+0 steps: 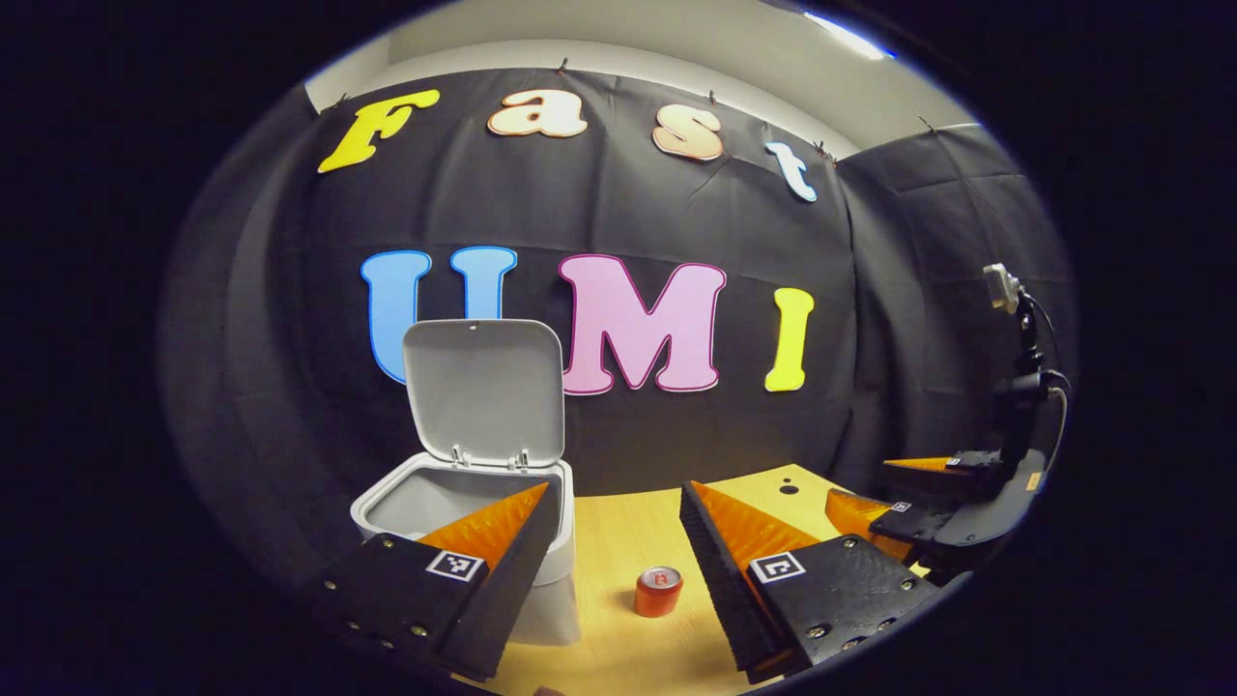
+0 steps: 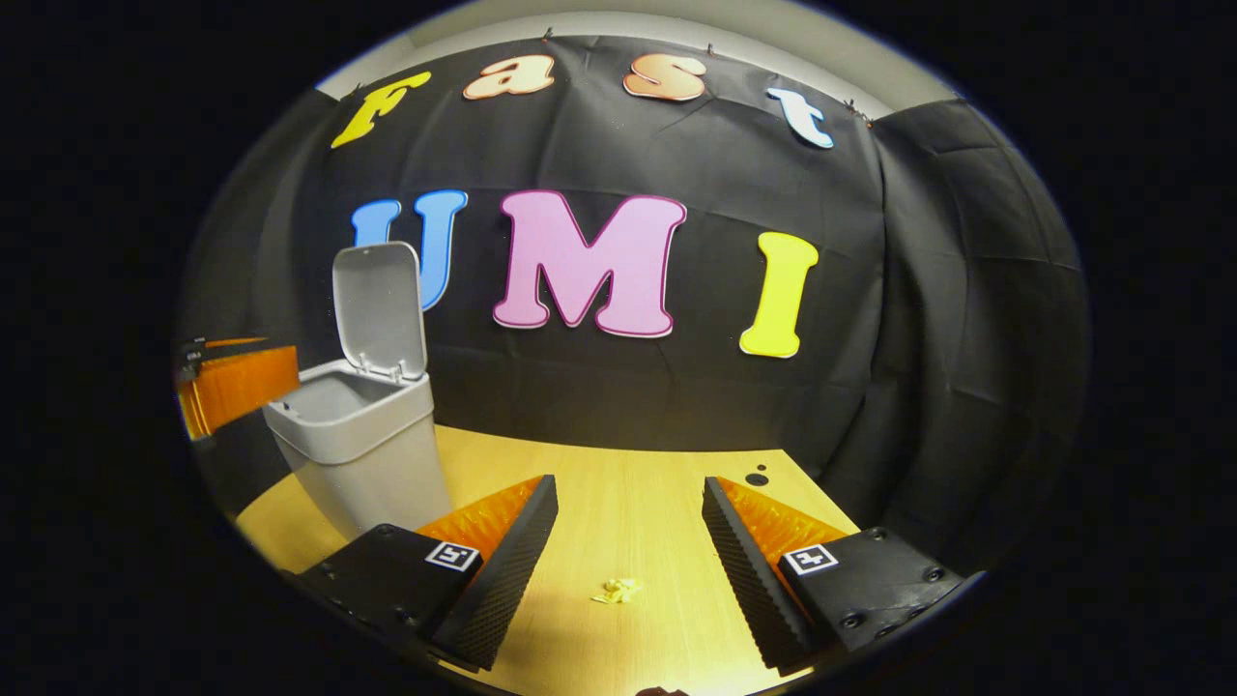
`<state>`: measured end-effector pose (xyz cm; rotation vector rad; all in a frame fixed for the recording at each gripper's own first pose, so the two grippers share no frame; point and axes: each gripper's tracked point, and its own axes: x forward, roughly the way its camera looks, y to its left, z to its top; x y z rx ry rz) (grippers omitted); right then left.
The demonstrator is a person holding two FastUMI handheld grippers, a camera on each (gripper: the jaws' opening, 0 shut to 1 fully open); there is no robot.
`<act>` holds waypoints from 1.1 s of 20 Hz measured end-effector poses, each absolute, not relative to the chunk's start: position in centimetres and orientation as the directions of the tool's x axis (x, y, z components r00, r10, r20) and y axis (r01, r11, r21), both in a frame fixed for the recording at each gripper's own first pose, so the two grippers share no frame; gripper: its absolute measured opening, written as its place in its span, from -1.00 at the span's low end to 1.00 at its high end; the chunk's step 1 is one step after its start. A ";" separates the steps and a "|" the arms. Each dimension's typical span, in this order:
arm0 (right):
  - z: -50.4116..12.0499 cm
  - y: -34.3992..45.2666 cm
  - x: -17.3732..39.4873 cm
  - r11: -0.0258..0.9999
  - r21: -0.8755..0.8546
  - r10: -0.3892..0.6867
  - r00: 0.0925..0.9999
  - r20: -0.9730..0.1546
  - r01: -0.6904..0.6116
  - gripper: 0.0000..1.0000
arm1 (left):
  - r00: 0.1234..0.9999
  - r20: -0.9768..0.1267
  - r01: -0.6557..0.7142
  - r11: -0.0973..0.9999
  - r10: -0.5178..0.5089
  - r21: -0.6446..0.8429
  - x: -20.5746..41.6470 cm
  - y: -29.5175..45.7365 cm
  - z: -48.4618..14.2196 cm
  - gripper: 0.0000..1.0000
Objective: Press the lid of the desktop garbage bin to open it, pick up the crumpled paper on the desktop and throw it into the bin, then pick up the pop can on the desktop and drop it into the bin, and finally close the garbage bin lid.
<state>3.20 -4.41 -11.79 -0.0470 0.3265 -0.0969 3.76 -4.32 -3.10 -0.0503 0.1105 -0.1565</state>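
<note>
crumpled paper [image 2: 617, 590] low centre in right gripper view, lying between my right gripper [image 2: 628, 527] fingers, spread wide to straddle it | pop can [image 1: 658, 591] low centre in left gripper view, upright on bench [image 1: 628, 541] beside bin [image 1: 464, 522] | left gripper [image 1: 618, 532] fingers wide, empty, probably waiting | lid [image 1: 483, 391] stands up, bin ready to receive

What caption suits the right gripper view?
Open right gripper hangs above crumpled paper on the table, bin lid up.

No readable text, perhaps can [image 1: 658, 591] print.
</note>
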 end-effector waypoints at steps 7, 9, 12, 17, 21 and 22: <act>-19.0 -4.5 6.2 0.999 0.009 -0.029 0.869 -0.494 0.039 0.96 | 0.977 -0.053 0.202 0.978 -0.205 -0.053 2.8 -5.9 -2.3 0.72; -21.9 -4.0 7.1 1.000 0.026 0.008 0.826 -0.564 0.008 0.96 | 0.973 -0.067 0.217 0.975 -0.220 -0.050 2.6 -6.3 -2.7 0.72; -27.4 -3.4 7.0 0.998 0.045 0.056 0.716 -0.696 -0.035 0.96 | 0.972 -0.104 0.205 0.977 -0.209 -0.053 2.5 -6.1 -3.6 0.72; -35.4 -3.6 6.2 0.994 0.108 0.078 0.494 -0.866 0.033 0.97 | 0.970 -0.155 0.184 0.982 -0.189 -0.047 2.2 -5.4 -5.0 0.72; -40.1 -5.1 6.5 0.998 0.045 0.023 0.401 -0.916 0.045 0.98 | 0.968 -0.197 0.149 0.988 -0.155 -0.046 1.9 -5.0 -6.0 0.73; -40.6 -5.1 6.6 0.997 0.052 0.027 0.385 -0.922 0.054 0.97 | 0.968 -0.199 0.145 0.988 -0.151 -0.045 1.9 -4.9 -5.9 0.74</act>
